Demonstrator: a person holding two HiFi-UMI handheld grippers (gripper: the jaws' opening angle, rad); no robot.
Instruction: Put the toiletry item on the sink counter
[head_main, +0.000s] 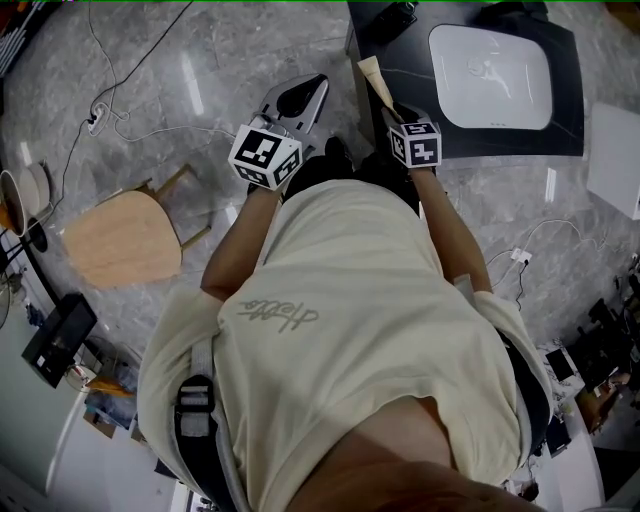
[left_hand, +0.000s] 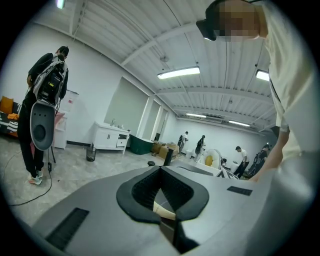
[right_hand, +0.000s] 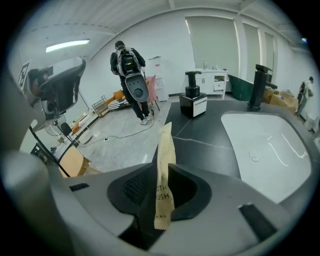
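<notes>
Toothbrush packet (right_hand: 165, 145): a thin paper sleeve, standing up between the jaws of the right gripper (right_hand: 161, 172). Its far end is reaching out over the left edge of the sink counter (right_hand: 200, 135), not yet lying on the dark top.

Right gripper: its jaws are standing a little apart with the packet between them. The pads do not look to be pinching it, and the sleeve is leaning toward the left-hand jaw.

Left gripper (left_hand: 160, 172): its jaw tips are meeting with nothing between them, and it is hanging off to the left of the sink counter, pointing out into the room.

Handling: the packet is looking very light and flat, and fairly stiff along its length because of the brush inside. The paper is creasing easily and is probably sliding readily on smooth pads.

Where to hold: the pads are best laid across the flat faces near the middle, over the brush handle rather than on an empty paper end.

Risk: with so little weight and a loose hold, the packet is likely to slip out early and drop beside the sink counter's left edge rather than onto it.
</notes>
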